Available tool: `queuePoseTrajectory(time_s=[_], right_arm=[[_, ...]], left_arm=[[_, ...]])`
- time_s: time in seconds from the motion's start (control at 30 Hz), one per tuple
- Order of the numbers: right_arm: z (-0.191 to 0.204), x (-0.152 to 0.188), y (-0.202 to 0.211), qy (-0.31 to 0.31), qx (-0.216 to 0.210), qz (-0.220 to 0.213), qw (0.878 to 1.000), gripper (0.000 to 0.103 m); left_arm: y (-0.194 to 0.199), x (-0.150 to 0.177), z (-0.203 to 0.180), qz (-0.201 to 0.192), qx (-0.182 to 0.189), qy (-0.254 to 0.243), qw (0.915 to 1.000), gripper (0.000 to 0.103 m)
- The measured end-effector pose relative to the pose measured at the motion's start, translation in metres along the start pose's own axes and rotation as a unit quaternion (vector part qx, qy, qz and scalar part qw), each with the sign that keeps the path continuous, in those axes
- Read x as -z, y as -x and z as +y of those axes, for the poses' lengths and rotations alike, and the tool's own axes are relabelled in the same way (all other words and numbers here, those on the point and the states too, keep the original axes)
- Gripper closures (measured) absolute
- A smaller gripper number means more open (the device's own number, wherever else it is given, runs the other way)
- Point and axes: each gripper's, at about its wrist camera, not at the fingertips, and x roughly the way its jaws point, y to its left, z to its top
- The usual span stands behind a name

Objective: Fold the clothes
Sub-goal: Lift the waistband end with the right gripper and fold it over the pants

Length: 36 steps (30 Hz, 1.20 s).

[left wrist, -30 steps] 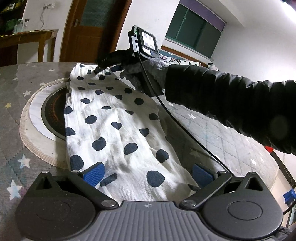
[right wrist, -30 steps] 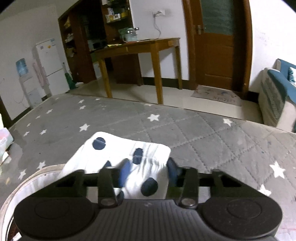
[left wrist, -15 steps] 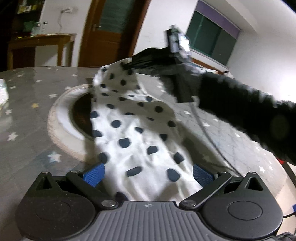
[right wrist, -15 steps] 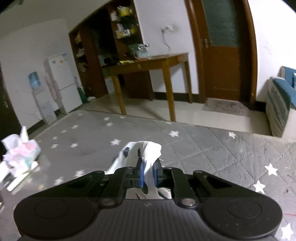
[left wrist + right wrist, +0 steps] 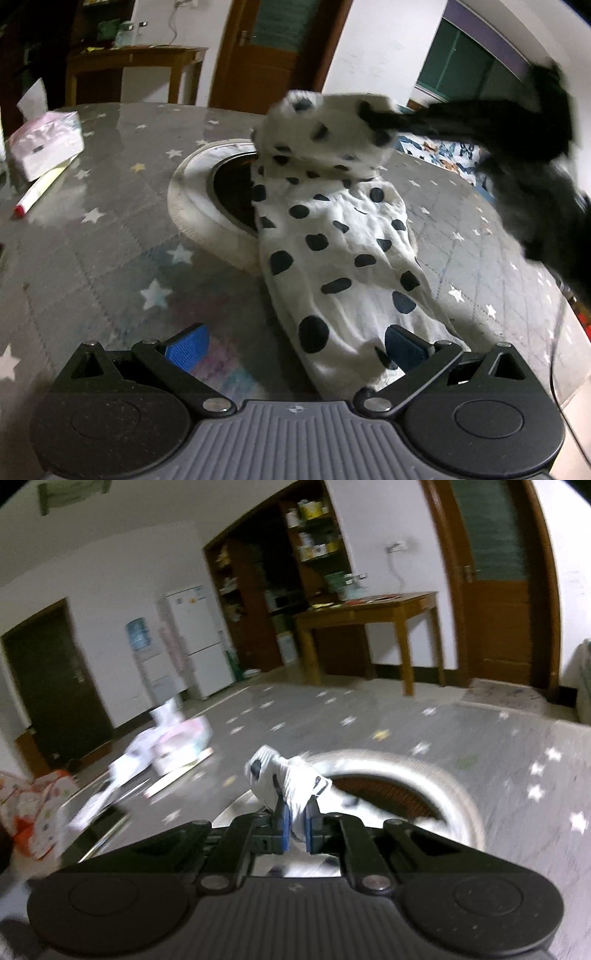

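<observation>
We hold the left gripper (image 5: 293,345) low over the grey star-print table cover (image 5: 110,229), its blue pads spread wide; the near end of the white spotted garment (image 5: 332,258) lies between them, against the right pad (image 5: 404,349), while the left pad has only bare cover beside it. The garment runs away from us in a long strip, its left edge crossing the rim of the round inset burner (image 5: 229,192) with its pale ring. The far end is lifted and curled over, pinched by the right gripper (image 5: 373,114), which shows here only as a dark blur with our sleeve behind it.

To the left of the strip the cover lies open as far as the tissue pack (image 5: 46,142) and the white marker with a red cap (image 5: 42,186) near the table's left edge. To the right, a narrower band of cover runs to the rounded table edge.

The right wrist view gives what the left cannot — the right gripper (image 5: 295,821) has its pads drawn narrow onto a bunched fold of the garment (image 5: 288,779), raised above the burner ring (image 5: 399,786). It also shows the tissue pack (image 5: 181,738) with loose papers — and, beyond the table, a wooden side table (image 5: 373,609) and a white fridge (image 5: 195,638).
</observation>
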Motion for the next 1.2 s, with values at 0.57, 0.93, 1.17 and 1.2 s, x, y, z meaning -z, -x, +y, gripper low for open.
queuePoseTrajectory(time_s=[0.57,0.93,1.17,1.2], right_arm=[[0.083,0.096,0.094,0.101,-0.113,0.024,0.988,0.092],[0.095,0.118,0.120,0.119,-0.097,0.047,0.987,0.070],[0.092,0.104,0.102,0.098,-0.058,0.049,0.992,0.069],[0.093,0.106,0.102,0.099,-0.059,0.053,0.992,0.069]], left_arm=[[0.024,0.011,0.017,-0.020,-0.041,0.014,0.9988,0.000],[0.043,-0.011,0.024,-0.065,-0.052,0.010,0.9965,0.000],[0.039,-0.019,0.012,-0.075,-0.030,0.002,0.9968,0.000],[0.039,-0.018,0.011,-0.075,-0.026,0.001,0.9969,0.000]])
